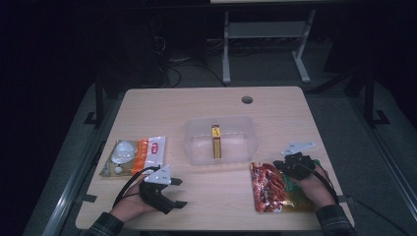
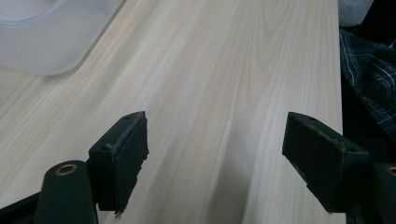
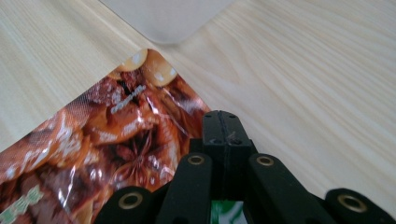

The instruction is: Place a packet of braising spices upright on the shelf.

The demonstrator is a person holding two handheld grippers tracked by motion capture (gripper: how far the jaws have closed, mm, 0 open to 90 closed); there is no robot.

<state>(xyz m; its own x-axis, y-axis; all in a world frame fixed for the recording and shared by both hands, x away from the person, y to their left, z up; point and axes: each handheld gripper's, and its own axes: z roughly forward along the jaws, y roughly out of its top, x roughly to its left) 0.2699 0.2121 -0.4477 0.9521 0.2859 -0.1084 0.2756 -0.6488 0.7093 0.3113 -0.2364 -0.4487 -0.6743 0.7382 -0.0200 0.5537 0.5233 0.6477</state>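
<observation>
A red food pouch (image 1: 268, 189) with a green patch lies flat at the table's front right; its glossy printed face (image 3: 93, 140) also shows in the right gripper view. My right gripper (image 1: 279, 165) hovers at the pouch's far right corner with its jaws pressed together (image 3: 223, 122) over the pouch's edge; I cannot see anything pinched between them. My left gripper (image 1: 181, 192) rests at the front left, open, with bare wood between its jaws (image 2: 215, 149). A clear plastic tub (image 1: 221, 120) stands mid-table and holds a yellow and red stick packet (image 1: 216, 141).
A white and orange packet (image 1: 135, 155) lies at the left edge, just beyond my left gripper. The tub's corner (image 2: 42, 42) shows ahead of the left jaws, and another corner (image 3: 163, 16) beyond the right ones. A cable hole (image 1: 247, 100) sits near the far edge.
</observation>
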